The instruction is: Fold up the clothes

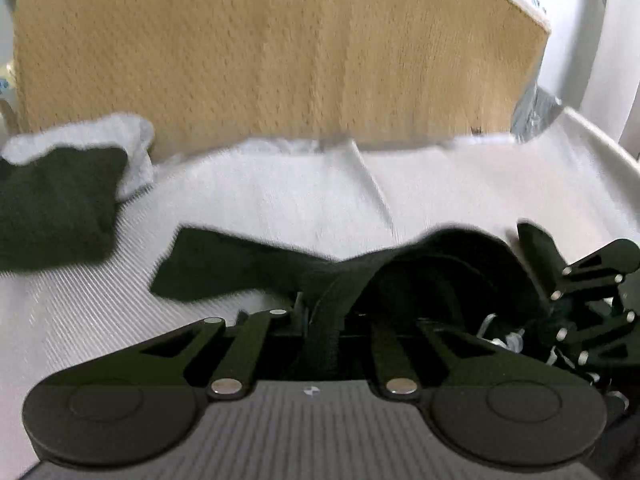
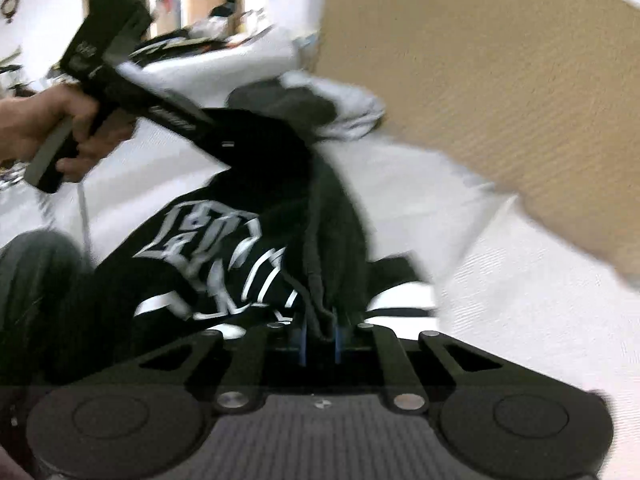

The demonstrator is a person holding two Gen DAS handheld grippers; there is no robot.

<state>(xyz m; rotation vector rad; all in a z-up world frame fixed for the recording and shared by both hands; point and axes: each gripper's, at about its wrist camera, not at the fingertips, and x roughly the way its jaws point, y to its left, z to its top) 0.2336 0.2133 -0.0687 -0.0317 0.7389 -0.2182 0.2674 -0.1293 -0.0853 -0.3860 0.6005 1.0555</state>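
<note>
The biggest thing in front of me is the tan headboard point(image 1: 280, 52), a woven, dotted fabric filling the top of my left camera and the upper right of my right one. Below it spreads the white bed sheet point(image 1: 280, 200), finely ribbed and creased near the headboard.

The garment I am working on is a black top point(image 2: 224, 256). It lies bunched on the sheet and is lifted in the middle, with one flat black end point(image 1: 208, 268) trailing out to the left in my left view. My right camera shows large white gothic-style lettering point(image 2: 200, 240) across the chest with white stripes beneath; the blur and the folds stop me reading any word. The cloth looks matte and soft, with a ridged hem running down into my right jaws.

At the far left of the bed sit a folded dark green piece point(image 1: 56, 208) and a crumpled white one point(image 1: 132, 148) behind it, touching each other, just below the headboard.

My left gripper point(image 1: 324, 320) has its jaws drawn narrow on a band of the black top, which drapes up and over them. My right gripper point(image 2: 320, 336) has its jaws pinched on the hem, blue pads point(image 2: 303, 340) showing either side of the cloth.

In my right view a hand point(image 2: 60, 128) grips the handle of the left gripper; small white print on its body is too smeared to read.
</note>
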